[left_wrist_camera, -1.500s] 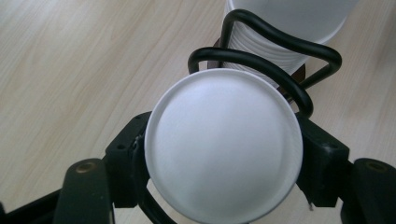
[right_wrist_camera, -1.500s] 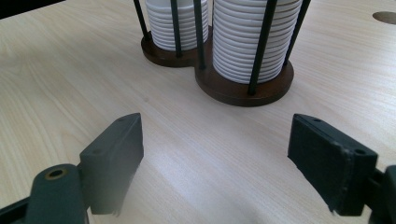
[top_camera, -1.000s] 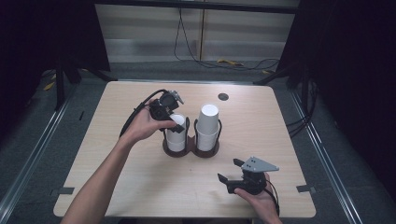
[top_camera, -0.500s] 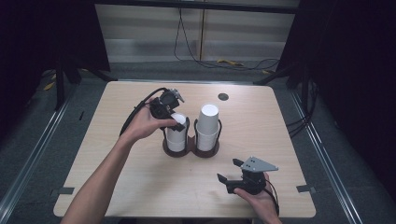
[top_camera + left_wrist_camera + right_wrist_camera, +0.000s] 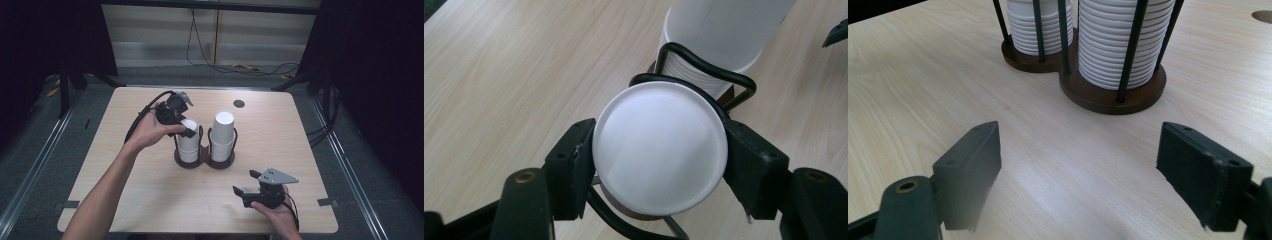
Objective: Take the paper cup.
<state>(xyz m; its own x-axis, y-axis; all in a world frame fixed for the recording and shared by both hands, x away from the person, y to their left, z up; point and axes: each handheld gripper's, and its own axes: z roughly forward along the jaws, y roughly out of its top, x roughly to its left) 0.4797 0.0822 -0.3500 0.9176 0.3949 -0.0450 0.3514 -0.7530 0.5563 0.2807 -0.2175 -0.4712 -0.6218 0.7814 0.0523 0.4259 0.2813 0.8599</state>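
- Closing just now, left gripper [image 5: 659, 160] clamping top cup [image 5: 660, 147] of left stack in cup holder [image 5: 202, 159].
- Staying put: right gripper [image 5: 1078, 170], gaping over table [image 5: 923, 75].
- Reading no writing anywhere.

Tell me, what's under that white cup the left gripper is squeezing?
Under the top cup sits a stack of cups in a black wire holder on a brown base. The left gripper has just closed on it. The cup covers the stack's inside.
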